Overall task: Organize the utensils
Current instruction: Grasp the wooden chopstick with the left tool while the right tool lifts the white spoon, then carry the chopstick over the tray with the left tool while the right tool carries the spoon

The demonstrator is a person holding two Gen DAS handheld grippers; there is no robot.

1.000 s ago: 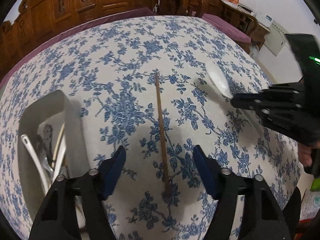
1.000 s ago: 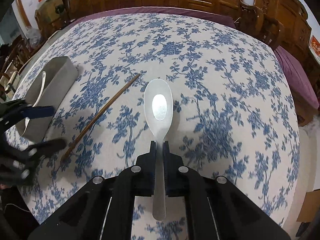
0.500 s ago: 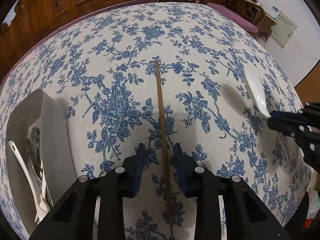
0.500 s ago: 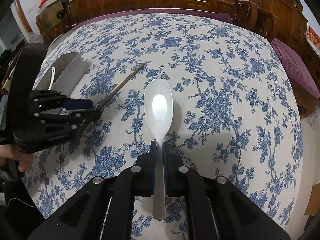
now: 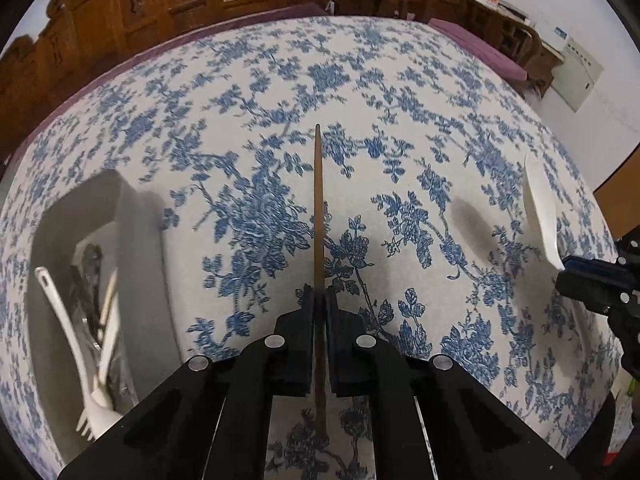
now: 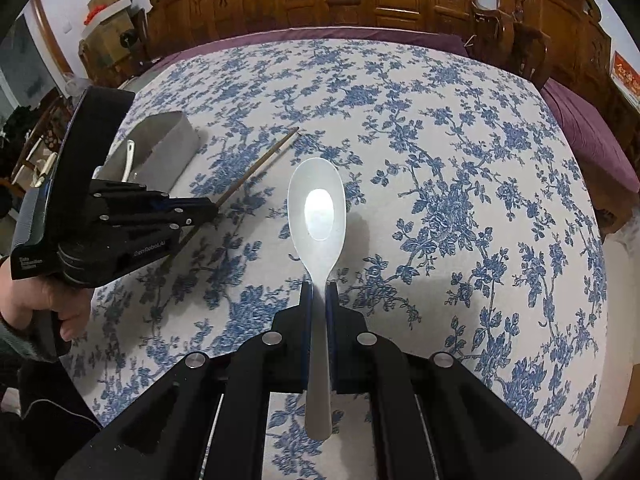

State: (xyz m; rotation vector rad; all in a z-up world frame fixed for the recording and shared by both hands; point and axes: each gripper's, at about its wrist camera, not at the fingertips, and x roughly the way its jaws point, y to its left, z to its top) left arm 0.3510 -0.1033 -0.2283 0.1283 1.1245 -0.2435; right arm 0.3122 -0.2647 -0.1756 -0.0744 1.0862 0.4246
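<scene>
Chopstick [image 5: 318, 208] runs toward twelve o'clock from my left claw [image 5: 319, 300], which is clamped on it just above the counter [image 5: 400, 120]. At nine sits the bin [image 5: 140, 240] with forks. My right claw [image 6: 319, 292] grips the spoon [image 6: 317, 216], raised off the cloth.

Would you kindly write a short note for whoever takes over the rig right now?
Left tool: shut on the brown chopstick, gripped near its thick end.
Right tool: shut on the white spoon, held above the floral tablecloth, bowl facing up.
Grey holder: on the table's left side, already containing a white fork and other utensils.
Done: both utensils are gripped.
Left: put chopstick and spoon into the holder.
</scene>
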